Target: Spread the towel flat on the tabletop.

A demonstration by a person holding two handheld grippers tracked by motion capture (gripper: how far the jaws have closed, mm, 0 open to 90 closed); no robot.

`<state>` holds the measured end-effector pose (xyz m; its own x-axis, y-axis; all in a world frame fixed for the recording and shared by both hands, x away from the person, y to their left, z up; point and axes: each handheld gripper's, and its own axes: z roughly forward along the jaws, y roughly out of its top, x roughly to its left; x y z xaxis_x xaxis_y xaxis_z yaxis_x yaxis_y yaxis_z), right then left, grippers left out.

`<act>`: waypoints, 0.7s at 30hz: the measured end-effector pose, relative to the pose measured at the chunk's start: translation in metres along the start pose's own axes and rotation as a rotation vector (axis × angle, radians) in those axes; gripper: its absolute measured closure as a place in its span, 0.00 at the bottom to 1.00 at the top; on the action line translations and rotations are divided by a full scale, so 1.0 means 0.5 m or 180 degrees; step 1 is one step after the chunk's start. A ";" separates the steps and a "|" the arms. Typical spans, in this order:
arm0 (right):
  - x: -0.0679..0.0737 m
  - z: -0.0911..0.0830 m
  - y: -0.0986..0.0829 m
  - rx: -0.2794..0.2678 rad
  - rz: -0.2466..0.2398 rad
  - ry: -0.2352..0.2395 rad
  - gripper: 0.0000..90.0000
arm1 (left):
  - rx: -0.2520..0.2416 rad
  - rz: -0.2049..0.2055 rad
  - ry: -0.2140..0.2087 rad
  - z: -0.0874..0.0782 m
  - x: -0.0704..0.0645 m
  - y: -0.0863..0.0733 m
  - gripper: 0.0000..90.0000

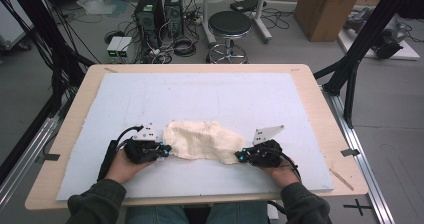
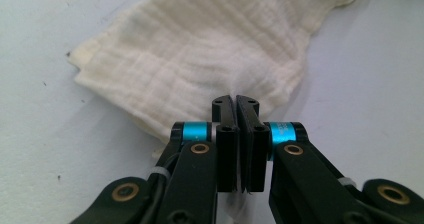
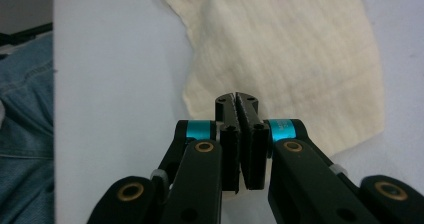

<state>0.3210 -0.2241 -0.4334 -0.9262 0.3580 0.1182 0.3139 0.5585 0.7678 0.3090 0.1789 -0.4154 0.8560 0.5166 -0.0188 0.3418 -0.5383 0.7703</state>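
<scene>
A cream crinkled cloth lies flat on the white table cover, near the front middle. My left gripper sits at the cloth's left end with its jaws pressed together on the cloth's edge. At the right end, my right gripper is likewise shut on the cloth, its jaws meeting over the near edge. Both grippers rest low on the table, each held in a hand.
The white cover spreads over a wooden table. Behind the table stand a black stool, computer towers with cables, and a cardboard box. Denim-clad legs show past the front edge.
</scene>
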 end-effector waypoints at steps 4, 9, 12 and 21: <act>0.020 -0.019 0.010 -0.0100 -0.0071 0.0030 0.98 | -0.0098 0.0060 -0.0017 -0.035 -0.019 0.006 0.96; 0.072 -0.031 0.017 -0.0055 -0.0239 0.0122 0.98 | -0.0114 0.0210 -0.0024 -0.083 -0.060 0.000 0.96; 0.102 -0.036 0.014 -0.0045 -0.0284 0.0188 0.98 | -0.0094 0.0234 -0.0037 -0.104 -0.084 -0.014 0.96; 0.174 -0.020 0.004 0.0105 -0.0402 0.0452 0.98 | 0.0006 0.0225 -0.0132 -0.133 -0.139 -0.073 0.95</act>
<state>0.2391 -0.1991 -0.4152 -0.9781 0.1756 0.1118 0.1979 0.6174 0.7614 0.2113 0.2069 -0.4000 0.8933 0.4494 0.0092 0.2808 -0.5737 0.7694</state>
